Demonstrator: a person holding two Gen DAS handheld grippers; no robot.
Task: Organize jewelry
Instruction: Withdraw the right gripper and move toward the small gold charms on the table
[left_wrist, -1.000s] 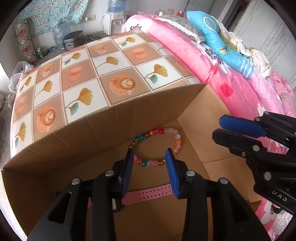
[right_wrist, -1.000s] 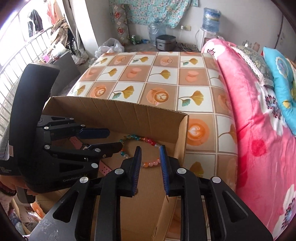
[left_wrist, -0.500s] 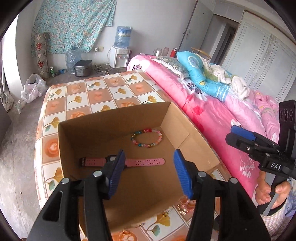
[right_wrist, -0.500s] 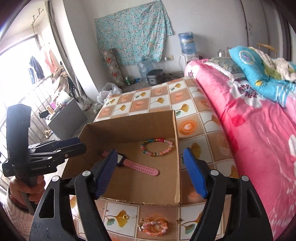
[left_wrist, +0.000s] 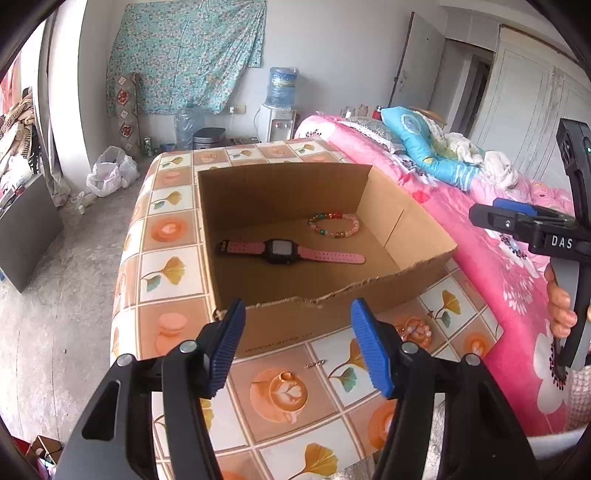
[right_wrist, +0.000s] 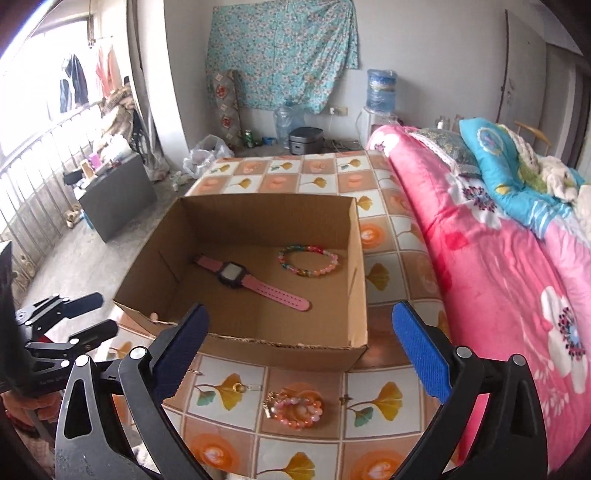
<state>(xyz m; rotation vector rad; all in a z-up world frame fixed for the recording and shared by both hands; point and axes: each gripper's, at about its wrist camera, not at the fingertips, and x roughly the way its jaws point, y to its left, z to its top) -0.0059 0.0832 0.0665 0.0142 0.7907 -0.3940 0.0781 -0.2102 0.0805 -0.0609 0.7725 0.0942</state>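
2 items in box (right_wrist: 354, 280): watch (right_wrist: 236, 275), bead bracelet (right_wrist: 308, 260) | left on table (right_wrist: 369, 398): pink bracelet (right_wrist: 295, 406), ring (left_wrist: 286, 376), small clasp (left_wrist: 316, 364) | left gripper (left_wrist: 297, 347) jaws just opening, apart, empty | right gripper (right_wrist: 299, 350) jaws just opening, wide apart, empty | next likely: pink bracelet

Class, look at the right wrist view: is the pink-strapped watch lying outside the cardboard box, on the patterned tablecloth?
No. The watch lies flat on the floor of the cardboard box, beside the beaded bracelet.
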